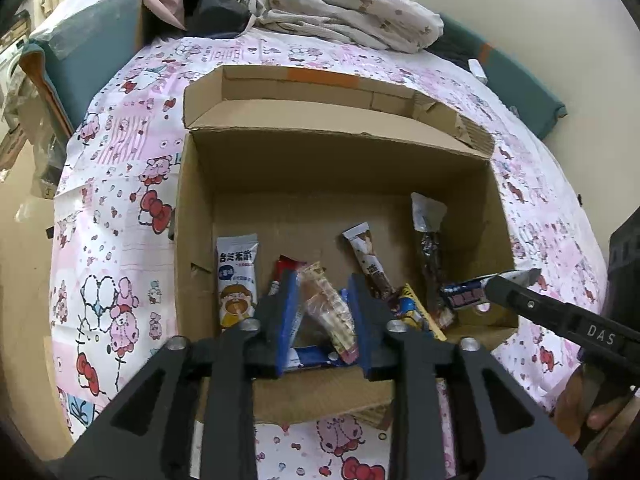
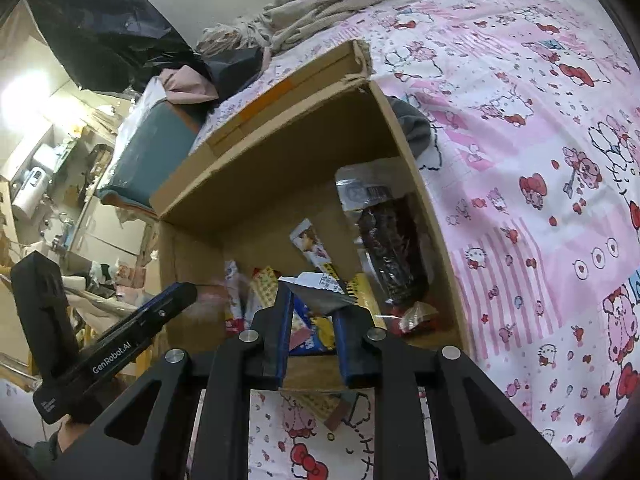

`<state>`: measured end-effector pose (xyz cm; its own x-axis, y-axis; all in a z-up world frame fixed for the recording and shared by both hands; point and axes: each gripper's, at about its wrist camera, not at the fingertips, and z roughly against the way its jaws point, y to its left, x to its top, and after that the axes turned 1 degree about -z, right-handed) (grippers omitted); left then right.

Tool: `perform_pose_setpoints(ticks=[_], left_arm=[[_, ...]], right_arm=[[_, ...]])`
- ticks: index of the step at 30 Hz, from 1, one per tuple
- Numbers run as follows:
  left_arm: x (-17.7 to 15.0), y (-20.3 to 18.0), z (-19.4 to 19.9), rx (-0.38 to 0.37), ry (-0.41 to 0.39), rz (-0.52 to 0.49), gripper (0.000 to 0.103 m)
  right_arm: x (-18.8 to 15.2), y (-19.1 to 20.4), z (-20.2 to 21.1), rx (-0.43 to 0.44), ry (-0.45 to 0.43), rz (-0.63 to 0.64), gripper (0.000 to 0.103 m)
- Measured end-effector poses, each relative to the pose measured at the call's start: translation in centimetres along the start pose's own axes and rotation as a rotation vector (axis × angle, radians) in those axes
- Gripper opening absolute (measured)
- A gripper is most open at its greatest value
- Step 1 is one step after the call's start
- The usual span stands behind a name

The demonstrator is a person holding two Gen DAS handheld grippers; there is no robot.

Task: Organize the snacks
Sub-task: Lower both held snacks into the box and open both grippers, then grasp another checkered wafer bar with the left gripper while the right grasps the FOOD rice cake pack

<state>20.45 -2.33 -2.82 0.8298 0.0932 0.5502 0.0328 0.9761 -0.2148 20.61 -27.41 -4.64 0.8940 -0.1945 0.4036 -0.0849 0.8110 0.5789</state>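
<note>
The left tongs (image 1: 322,284) tilt steeply down over the near wall of an open cardboard box (image 1: 340,160). Their blue-padded jaws stand a little apart. A clear-wrapped brown snack (image 1: 326,308) lies slantwise in the gap and does not look squeezed. Under their tips a blue packet (image 1: 316,358) lies flat on the box floor. Just to their left stands a white and blue packet with a cartoon figure (image 1: 237,280), and a red packet (image 1: 282,270) sits close against the left finger.

The right tongs (image 2: 316,304) slant down into the same box, beside the left ones and on their right. Their jaws are clamped on a blue and white packet with a silver end (image 2: 320,292), held above the box floor at the near right corner. A person's hand (image 1: 580,408) grips their handle, partly seen at the edge of the left view.

Between the two tools, a little farther in, a brown and white stick packet (image 1: 370,260) leans, and a yellow packet (image 1: 416,308) lies near it. Beyond the right tongs, along the box's right wall, lies a long clear bag of dark snack (image 2: 390,252).

The box rests on a pink cartoon-print sheet (image 1: 120,240). Its far flap is folded outward. Past the box, at the far end of the sheet, lies a crumpled patterned blanket (image 1: 340,8).
</note>
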Motion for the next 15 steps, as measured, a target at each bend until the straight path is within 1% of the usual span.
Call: perform_pose_setpoints(ticks=[2, 3, 4, 5, 6, 8, 10, 15], left_arm=[[0.0, -0.1, 0.3, 0.009, -0.016, -0.001, 0.056], [0.0, -0.1, 0.5, 0.015, -0.028, -0.003, 0.061], [0.1, -0.2, 0.8, 0.019, -0.039, -0.001, 0.071], [0.1, -0.2, 1.0, 0.023, -0.047, 0.001, 0.08], [0.2, -0.1, 1.2, 0.03, -0.056, 0.005, 0.082], [0.2, 0.0, 1.5, 0.026, -0.067, 0.011, 0.083], [0.2, 0.1, 1.6, 0.028, -0.066, 0.014, 0.083], [-0.1, 0.2, 1.9, 0.039, -0.068, 0.015, 0.083]], right_arm=[[0.1, 0.1, 0.1, -0.005, -0.003, 0.007, 0.022], [0.1, 0.1, 0.2, -0.006, -0.005, 0.004, 0.023], [0.1, 0.1, 0.2, -0.007, -0.006, 0.001, 0.026], [0.2, -0.1, 0.3, -0.013, -0.008, -0.008, 0.036], [0.2, -0.1, 0.4, -0.017, -0.012, -0.014, 0.053], [0.3, -0.2, 0.8, -0.023, -0.039, -0.025, 0.071], [0.4, -0.2, 1.2, -0.027, -0.055, -0.022, 0.072], [0.3, -0.4, 1.8, -0.02, -0.062, -0.039, 0.072]])
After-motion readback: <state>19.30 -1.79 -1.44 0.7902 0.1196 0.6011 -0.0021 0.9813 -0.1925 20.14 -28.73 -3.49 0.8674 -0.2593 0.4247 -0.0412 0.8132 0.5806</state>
